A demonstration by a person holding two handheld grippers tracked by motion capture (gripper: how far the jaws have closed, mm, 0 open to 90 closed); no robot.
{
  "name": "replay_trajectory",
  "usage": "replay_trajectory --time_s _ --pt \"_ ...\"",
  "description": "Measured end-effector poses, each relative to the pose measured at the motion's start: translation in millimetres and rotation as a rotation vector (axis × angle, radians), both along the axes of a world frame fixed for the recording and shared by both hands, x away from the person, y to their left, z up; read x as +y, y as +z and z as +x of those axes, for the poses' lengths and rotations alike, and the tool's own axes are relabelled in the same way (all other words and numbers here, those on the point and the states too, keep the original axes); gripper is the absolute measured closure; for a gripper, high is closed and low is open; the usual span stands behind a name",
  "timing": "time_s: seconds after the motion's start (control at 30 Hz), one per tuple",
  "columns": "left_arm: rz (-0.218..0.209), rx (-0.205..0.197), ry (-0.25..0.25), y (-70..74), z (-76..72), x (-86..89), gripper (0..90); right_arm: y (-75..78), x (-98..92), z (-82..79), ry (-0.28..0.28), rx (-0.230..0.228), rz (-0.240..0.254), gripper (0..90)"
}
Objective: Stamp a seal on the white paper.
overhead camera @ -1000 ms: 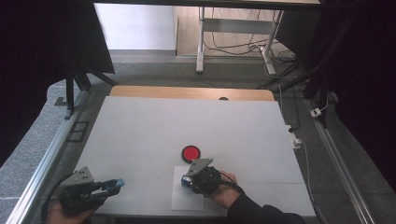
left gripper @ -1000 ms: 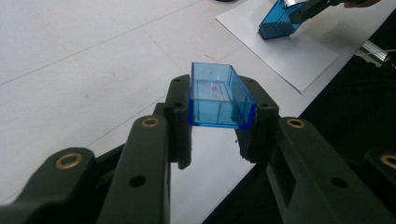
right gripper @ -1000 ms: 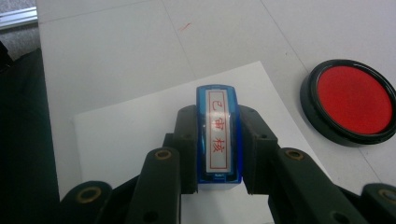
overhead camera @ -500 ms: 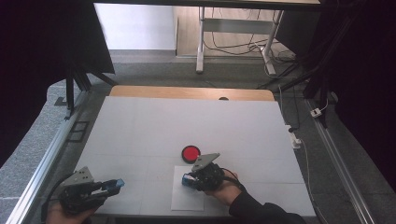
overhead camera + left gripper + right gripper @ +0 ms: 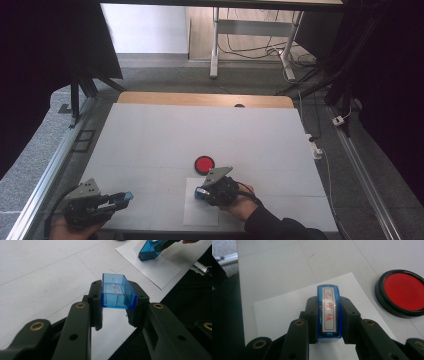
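My left gripper is shut on a clear blue plastic cap, held over the white table near its front left corner. My right gripper is shut on a blue stamp with a white label of red characters. In the high view this stamp is over a white sheet of paper. In the left gripper view the stamp is tilted, its lower end at or just above the sheet. A round red ink pad lies just beyond the sheet.
The white table top stretches away behind the ink pad. Metal rails run along the left side and the right side. A wooden strip borders the far edge.
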State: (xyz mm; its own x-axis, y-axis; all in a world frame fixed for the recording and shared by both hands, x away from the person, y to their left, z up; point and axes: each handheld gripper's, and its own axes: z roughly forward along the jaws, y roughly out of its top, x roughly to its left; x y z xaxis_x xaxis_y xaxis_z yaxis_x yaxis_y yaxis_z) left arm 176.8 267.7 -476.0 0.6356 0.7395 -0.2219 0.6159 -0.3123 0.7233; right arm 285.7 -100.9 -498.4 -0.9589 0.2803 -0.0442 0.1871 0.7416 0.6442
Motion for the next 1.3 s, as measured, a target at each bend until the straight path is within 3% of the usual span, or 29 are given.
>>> replay_trajectory --time_s 0.2,0.5,0.7,1.03,1.3 --pt "-0.001 0.0 -0.002 0.1 0.3 0.0 68.0 2.1 2.8 -2.1 0.001 -0.017 -0.036 71.3" --pt "-0.003 0.0 0.0 0.0 0.5 0.0 68.0 2.8 1.3 4.6 -0.014 0.044 -0.013 71.0" --pt "-0.005 0.001 0.005 0.0 0.1 0.6 68.0 4.6 3.8 2.9 -0.013 0.034 -0.032 70.9" --pt "-0.003 0.0 0.004 0.1 -0.5 0.5 68.0 4.5 2.2 6.2 -0.004 0.056 -0.012 70.8" --pt "-0.004 0.0 0.007 0.1 -0.8 1.0 68.0 10.7 0.5 5.9 -0.009 0.038 0.019 70.8"
